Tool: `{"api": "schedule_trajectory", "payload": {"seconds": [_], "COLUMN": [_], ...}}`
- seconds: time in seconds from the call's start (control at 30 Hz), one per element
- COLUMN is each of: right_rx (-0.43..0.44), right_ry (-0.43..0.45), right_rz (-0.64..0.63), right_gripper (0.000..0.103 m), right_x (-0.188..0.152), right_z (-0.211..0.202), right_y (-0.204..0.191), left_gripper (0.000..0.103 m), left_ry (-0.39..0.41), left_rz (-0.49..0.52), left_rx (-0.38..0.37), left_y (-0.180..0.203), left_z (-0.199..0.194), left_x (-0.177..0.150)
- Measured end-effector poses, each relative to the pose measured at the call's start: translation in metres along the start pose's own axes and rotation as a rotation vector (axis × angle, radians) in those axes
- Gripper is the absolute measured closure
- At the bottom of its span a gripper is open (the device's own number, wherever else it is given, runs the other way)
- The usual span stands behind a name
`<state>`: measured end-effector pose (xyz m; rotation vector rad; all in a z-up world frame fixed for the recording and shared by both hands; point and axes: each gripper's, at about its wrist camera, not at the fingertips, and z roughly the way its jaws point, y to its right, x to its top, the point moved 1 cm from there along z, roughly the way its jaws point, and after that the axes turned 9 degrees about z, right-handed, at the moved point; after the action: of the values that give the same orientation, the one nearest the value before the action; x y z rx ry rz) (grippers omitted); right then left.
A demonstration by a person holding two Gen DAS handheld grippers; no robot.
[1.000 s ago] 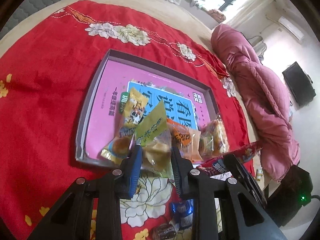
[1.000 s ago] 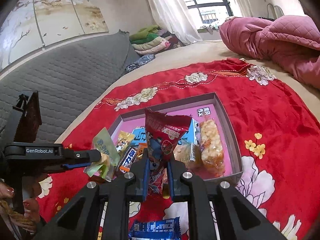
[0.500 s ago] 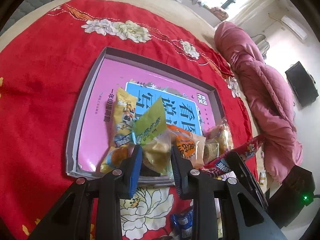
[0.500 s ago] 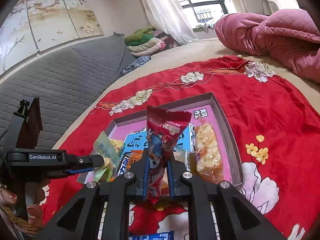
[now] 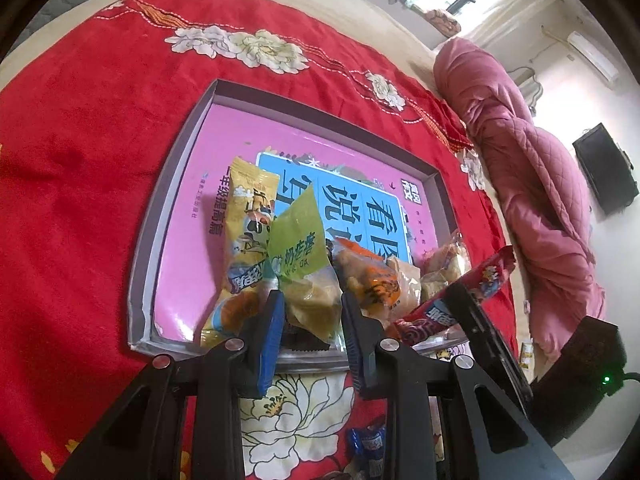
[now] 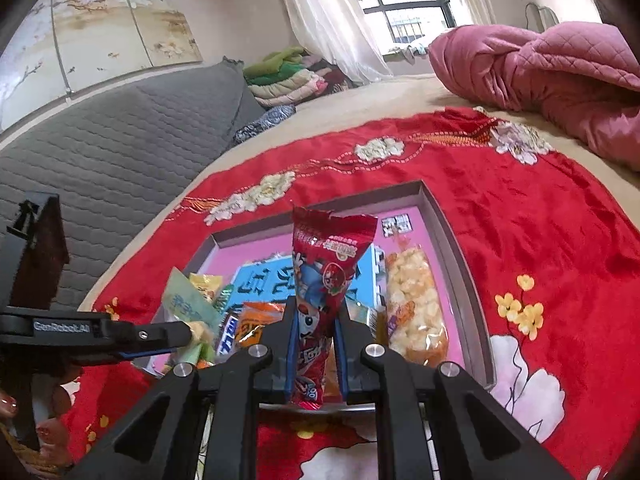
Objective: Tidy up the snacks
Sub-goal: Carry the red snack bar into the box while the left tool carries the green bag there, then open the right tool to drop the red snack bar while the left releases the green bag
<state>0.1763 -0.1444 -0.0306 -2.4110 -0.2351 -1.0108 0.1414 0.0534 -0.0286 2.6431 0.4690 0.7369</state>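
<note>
A shallow grey-walled box with a pink and blue printed floor lies on the red floral cloth. My left gripper is shut on a green snack packet, held over the box's near edge. A yellow packet and an orange packet lie inside beside it. My right gripper is shut on a red snack packet, upright above the near edge of the box. A clear bag of puffed snacks lies in the box at its right. The left gripper shows at the left in the right wrist view.
A blue wrapped snack lies on the cloth near me, below the left gripper. A pink quilt is bunched at the far right of the bed. A grey padded headboard and folded bedding stand at the back left.
Both grippers have come forward over the box's near edge with their packets still held. The box looms larger and lower in both views.
</note>
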Motion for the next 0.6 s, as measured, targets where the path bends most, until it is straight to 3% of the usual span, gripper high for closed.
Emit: {"api": "schedule_trajectory", "payload": {"seconds": [0.6], "right_rx": [-0.044], "right_ry": [0.007], "right_rz": [0.010], "right_gripper": [0.083], "right_x": [-0.001], "right_z": [-0.002], "right_y": [0.007], "left_gripper": [0.074], "left_ry": [0.006], "left_rz": [-0.040], "left_rx": [0.002], "left_y": [-0.012], "left_z": [-0.005], "left_x": [0.001]}}
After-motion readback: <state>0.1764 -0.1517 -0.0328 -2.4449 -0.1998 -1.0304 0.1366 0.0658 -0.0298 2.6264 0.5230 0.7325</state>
